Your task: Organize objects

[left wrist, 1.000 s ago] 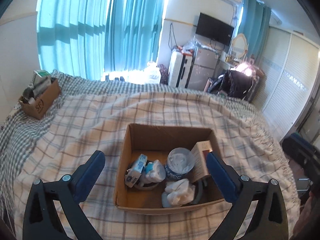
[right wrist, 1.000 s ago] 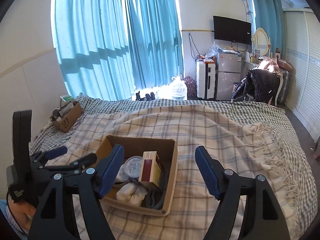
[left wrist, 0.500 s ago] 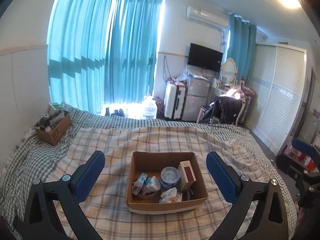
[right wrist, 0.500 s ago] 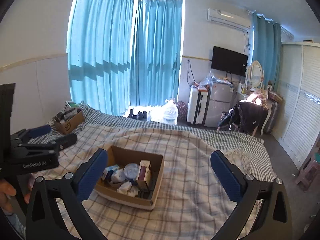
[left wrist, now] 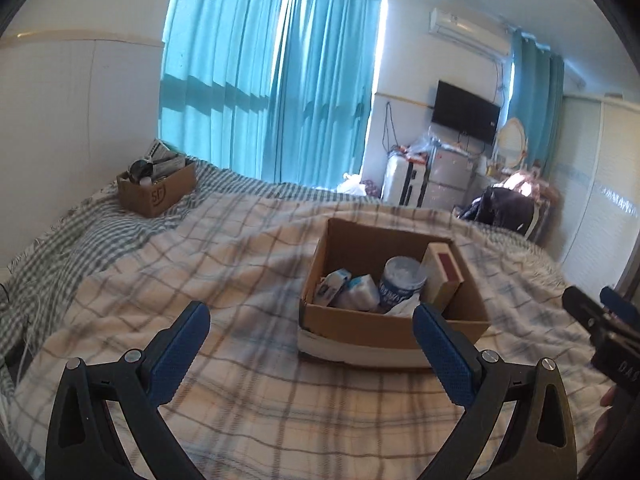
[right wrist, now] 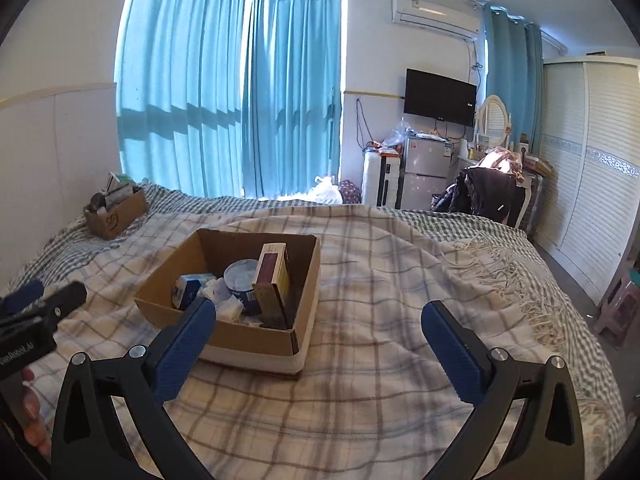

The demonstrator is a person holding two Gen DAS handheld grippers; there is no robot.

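An open cardboard box stands on the plaid bed cover; it also shows in the right wrist view. Inside are a blue round tub, a tan and maroon carton, a small blue-white packet and white crumpled items. My left gripper is open and empty, held above the bed just left of and in front of the box. My right gripper is open and empty, in front of the box's near right corner.
A second cardboard box full of items sits at the bed's far left by the wall. Blue curtains, a suitcase, a small fridge, a TV and a white wardrobe stand beyond the bed. The blanket fringe hangs at the right edge.
Both grippers first pulled back and up from the box, then came nearer again. The left one now sits left of the box, the right one to its right. Both stayed open.
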